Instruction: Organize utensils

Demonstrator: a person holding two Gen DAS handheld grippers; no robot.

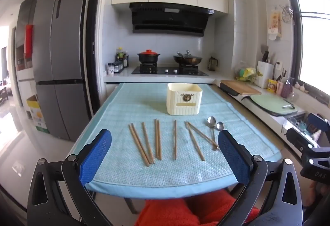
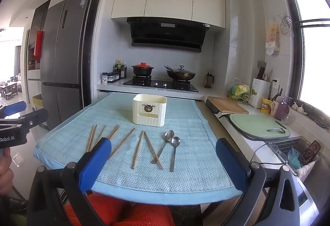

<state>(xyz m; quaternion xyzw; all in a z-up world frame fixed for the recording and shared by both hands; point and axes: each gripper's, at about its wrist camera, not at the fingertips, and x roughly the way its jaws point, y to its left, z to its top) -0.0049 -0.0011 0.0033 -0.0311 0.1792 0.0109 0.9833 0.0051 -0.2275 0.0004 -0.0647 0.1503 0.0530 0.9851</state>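
Several wooden chopsticks [image 1: 157,139] lie spread on a light blue towel [image 1: 134,106]; they also show in the right wrist view [image 2: 137,149]. Two metal spoons [image 1: 212,122] lie at their right, also in the right wrist view [image 2: 174,143]. A cream utensil holder [image 1: 184,99] stands upright behind them, seen too in the right wrist view [image 2: 149,109]. My left gripper [image 1: 165,153] is open and empty above the towel's near edge. My right gripper [image 2: 163,162] is open and empty, also at the near edge. Each gripper shows at the edge of the other's view.
A counter at the right holds a wooden board [image 1: 240,86], a green board [image 1: 272,103] and a knife block [image 1: 265,74]. A stove with two pots [image 1: 170,70] is behind the table. A fridge [image 1: 59,50] stands at the left. A red cushion [image 1: 175,211] is below the table edge.
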